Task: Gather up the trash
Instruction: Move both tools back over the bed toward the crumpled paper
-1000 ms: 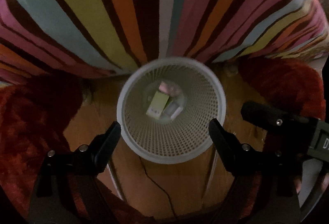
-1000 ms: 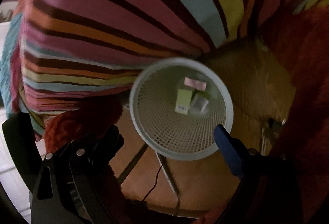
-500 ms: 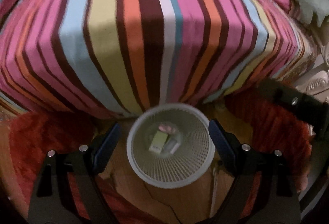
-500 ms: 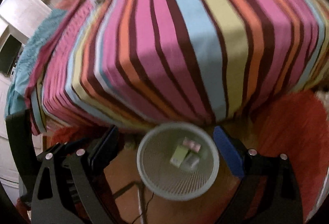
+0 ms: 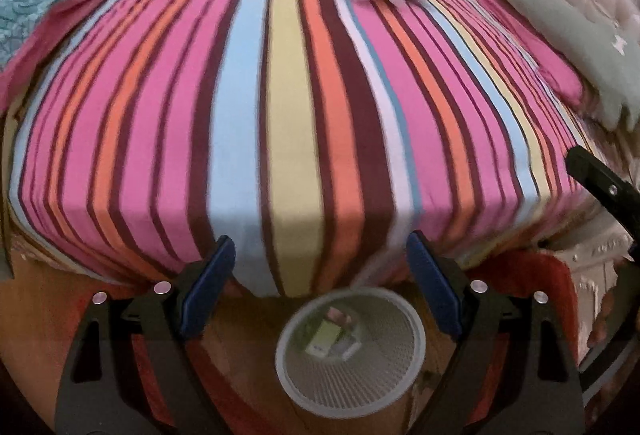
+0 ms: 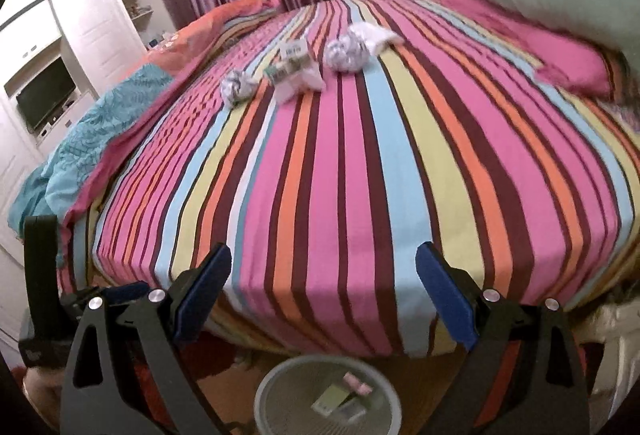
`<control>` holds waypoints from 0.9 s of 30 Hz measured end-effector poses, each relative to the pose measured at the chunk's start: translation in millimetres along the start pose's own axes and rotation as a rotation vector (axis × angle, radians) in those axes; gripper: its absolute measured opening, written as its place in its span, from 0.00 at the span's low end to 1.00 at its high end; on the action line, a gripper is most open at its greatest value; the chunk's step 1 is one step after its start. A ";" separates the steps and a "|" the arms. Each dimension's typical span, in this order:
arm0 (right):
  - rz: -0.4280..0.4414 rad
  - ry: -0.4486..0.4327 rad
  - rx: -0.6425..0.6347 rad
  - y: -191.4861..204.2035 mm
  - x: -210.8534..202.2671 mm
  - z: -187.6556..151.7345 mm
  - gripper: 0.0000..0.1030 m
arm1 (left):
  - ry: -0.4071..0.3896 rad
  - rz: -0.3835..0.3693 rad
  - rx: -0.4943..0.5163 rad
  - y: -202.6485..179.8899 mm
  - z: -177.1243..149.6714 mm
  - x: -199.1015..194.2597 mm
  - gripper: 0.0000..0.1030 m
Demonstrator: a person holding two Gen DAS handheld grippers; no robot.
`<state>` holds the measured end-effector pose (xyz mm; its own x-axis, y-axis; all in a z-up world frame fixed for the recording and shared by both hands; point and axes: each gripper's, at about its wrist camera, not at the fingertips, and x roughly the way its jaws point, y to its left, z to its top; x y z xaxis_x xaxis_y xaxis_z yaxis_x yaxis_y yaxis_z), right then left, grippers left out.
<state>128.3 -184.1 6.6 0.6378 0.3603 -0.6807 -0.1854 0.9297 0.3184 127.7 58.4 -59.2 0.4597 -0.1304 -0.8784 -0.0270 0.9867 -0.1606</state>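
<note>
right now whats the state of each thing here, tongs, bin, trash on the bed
left tongs: open, empty, above the bin
right tongs: open, empty
bin: upright on the floor at the foot of the bed, a few small packets inside
paper balls: crumpled, lying on the bed
small boxes: lying on the bed between the paper balls
bed: covered by a striped sheet

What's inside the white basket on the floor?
The white basket holds a few small packets: a yellow-green packet, a pink packet and a greyish packet. Anything lying beneath them is covered.
</note>
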 end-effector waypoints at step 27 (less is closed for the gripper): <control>-0.046 -0.024 0.022 -30.0 78.6 105.3 0.87 | -0.103 0.028 -0.098 34.9 159.5 46.2 0.82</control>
<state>262.8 -191.8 13.0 0.6627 0.3155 -0.6792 -0.1391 0.9430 0.3023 289.5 102.4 -33.5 0.5462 -0.0875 -0.8331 -0.1256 0.9747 -0.1848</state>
